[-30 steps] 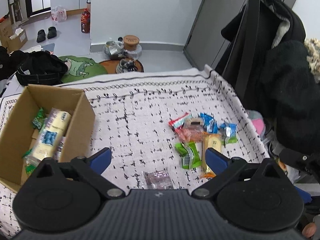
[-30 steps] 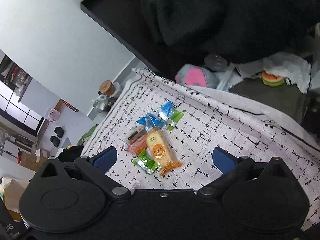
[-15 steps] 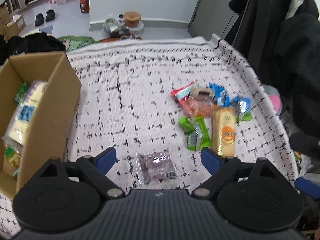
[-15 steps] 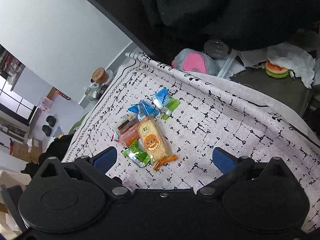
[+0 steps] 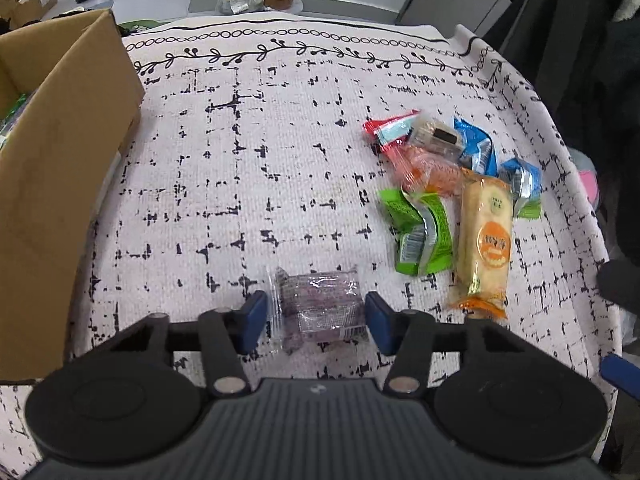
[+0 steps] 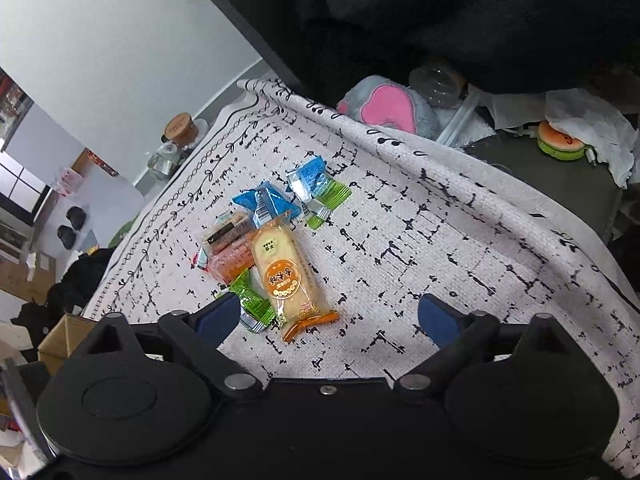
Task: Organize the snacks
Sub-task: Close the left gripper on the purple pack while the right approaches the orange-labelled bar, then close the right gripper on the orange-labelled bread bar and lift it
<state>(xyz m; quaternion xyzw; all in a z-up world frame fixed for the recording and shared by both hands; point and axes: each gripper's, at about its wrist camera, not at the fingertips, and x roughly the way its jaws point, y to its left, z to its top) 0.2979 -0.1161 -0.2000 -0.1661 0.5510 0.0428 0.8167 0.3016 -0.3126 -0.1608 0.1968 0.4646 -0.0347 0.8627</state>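
Closing around a clear-wrapped purple snack packet (image 5: 318, 306), my left gripper (image 5: 313, 318) has a blue pad on either side of it, the left pad at the wrapper's crinkled edge and the right pad just beside the other end; I cannot tell whether either pad presses yet. That packet lies flat on the white tablecloth with black dashed grid lines (image 5: 248, 168), apart from the other snacks. My right gripper (image 6: 327, 318) hangs above the cloth with its jaws wide and narrowing, nothing pinched; the orange-trimmed tail of a long cream-coloured wafer pack with a round orange label (image 6: 286, 276) lies between its pads, and a small green sachet (image 6: 252, 304) sits just beside its left pad. Beyond these, the pile holds a pink-orange translucent pack (image 5: 428, 170), blue foil sachets (image 5: 474, 146) and a red-and-white wrapper (image 5: 390, 128), all touching or overlapping. At the cloth's left edge stands an open brown cardboard box (image 5: 60, 152), with green wrappers just visible inside it.
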